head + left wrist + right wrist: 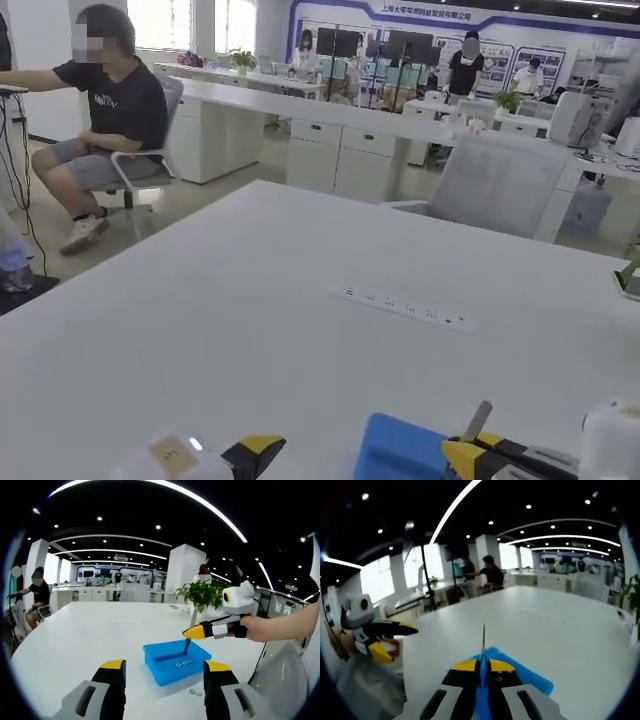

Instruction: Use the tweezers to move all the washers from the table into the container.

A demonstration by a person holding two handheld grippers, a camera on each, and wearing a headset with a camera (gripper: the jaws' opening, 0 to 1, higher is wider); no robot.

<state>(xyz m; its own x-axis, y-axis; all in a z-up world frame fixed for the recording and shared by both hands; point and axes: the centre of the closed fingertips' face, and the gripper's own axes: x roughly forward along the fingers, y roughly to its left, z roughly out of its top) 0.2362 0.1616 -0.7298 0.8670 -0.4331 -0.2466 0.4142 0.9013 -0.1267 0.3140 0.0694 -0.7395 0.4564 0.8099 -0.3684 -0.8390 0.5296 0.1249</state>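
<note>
A blue container [175, 666] sits on the white table [75, 640], with three washers [184, 663] inside it. Two more washers [195, 693] lie on the table just in front of it. My right gripper [197, 631] is shut on metal tweezers [189, 632], whose tips point down into the container. In the right gripper view the tweezers [483, 642] stick out between the shut jaws [482, 666] above the blue container [535, 681]. My left gripper [165, 667] stands open and empty in front of the container. In the head view, the container [400, 450], tweezers [480, 418] and both grippers' yellow tips sit at the bottom edge.
A potted plant [202, 592] stands behind the container. A power strip [405, 305] lies mid-table, with a grey chair [490, 185] beyond the far edge. A person sits on a chair [110, 110] at the far left. A white object [610, 440] is at the lower right.
</note>
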